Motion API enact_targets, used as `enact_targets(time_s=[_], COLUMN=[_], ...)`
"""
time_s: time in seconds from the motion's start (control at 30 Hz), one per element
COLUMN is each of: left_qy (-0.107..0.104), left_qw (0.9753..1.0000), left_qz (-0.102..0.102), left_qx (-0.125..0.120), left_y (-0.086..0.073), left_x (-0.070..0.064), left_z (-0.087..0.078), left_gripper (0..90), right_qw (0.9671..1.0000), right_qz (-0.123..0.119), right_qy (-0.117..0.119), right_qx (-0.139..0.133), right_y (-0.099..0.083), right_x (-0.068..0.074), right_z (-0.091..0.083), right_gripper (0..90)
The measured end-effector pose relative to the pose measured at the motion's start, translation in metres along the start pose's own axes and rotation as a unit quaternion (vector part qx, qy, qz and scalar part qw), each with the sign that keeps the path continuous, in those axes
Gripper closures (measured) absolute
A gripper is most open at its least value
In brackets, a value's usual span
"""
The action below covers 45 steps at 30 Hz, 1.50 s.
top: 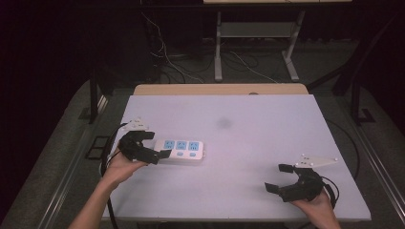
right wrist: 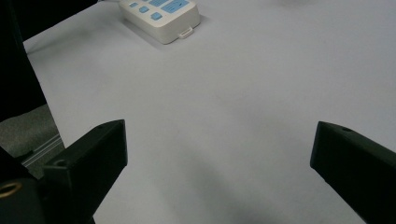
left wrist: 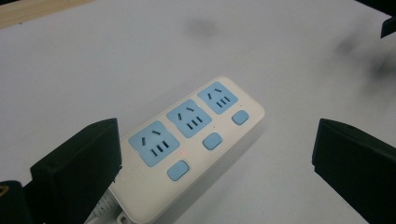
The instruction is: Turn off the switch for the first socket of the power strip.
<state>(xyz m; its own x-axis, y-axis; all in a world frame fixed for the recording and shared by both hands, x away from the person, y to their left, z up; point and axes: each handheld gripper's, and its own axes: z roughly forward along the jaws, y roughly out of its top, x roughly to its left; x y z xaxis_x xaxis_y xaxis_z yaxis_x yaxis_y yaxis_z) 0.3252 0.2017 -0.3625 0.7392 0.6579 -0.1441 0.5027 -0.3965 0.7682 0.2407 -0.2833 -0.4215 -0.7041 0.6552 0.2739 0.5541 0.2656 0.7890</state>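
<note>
Two tools were at work, and neither had hold of anything. We kept the left tool (top: pixel 154 144) with its jaws spread wide about the near-left end of the white plastic three-socket power strip with pale blue faces and switches (top: pixel 180 150), one jaw just beside that end, we judged so as to close on it or steady it. The strip lay flat toward the left edge of the pale lilac worktop (top: pixel 248 143), roughly midway between front and back. Our right tool (top: pixel 279 177) waited well apart near the front right corner, jaws equally wide over bare surface. A faint grey smudge (top: pixel 223 123) marked the worktop. Beyond its wooden far edge (top: pixel 219 89) stood a dim room with loose cables (top: pixel 167 62) and grey metal frame legs (top: pixel 218 47).
</note>
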Motion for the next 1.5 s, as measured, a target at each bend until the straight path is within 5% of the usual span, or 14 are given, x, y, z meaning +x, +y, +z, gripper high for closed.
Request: enact_targets(time_s=[0.77,1.07,1.3,1.5], left_qy=[0.007,0.005,-0.005,-0.008], left_qw=[0.9973,0.9944,0.9916,0.9901], left_qz=[0.015,0.042,0.057,0.057], left_qx=[0.071,0.096,0.116,0.128], left_y=[0.001,0.009,0.012,0.011], left_x=[0.016,0.016,0.018,0.02], left_z=[0.024,0.027,0.031,0.036], left_gripper=[3.3,28.0,57.5,69.6], right_qw=[1.0,0.9999,0.9999,0.9998], right_qz=[-0.003,-0.005,-0.007,-0.007], right_qy=[0.001,0.001,0.001,0.002], right_qx=[0.009,0.012,0.014,0.017], right_y=[0.0,-0.001,-0.001,-0.001], right_x=[0.001,0.001,0.002,0.002], right_z=[0.003,0.003,0.004,0.005], right_gripper=[3.6,3.6,3.6,3.6])
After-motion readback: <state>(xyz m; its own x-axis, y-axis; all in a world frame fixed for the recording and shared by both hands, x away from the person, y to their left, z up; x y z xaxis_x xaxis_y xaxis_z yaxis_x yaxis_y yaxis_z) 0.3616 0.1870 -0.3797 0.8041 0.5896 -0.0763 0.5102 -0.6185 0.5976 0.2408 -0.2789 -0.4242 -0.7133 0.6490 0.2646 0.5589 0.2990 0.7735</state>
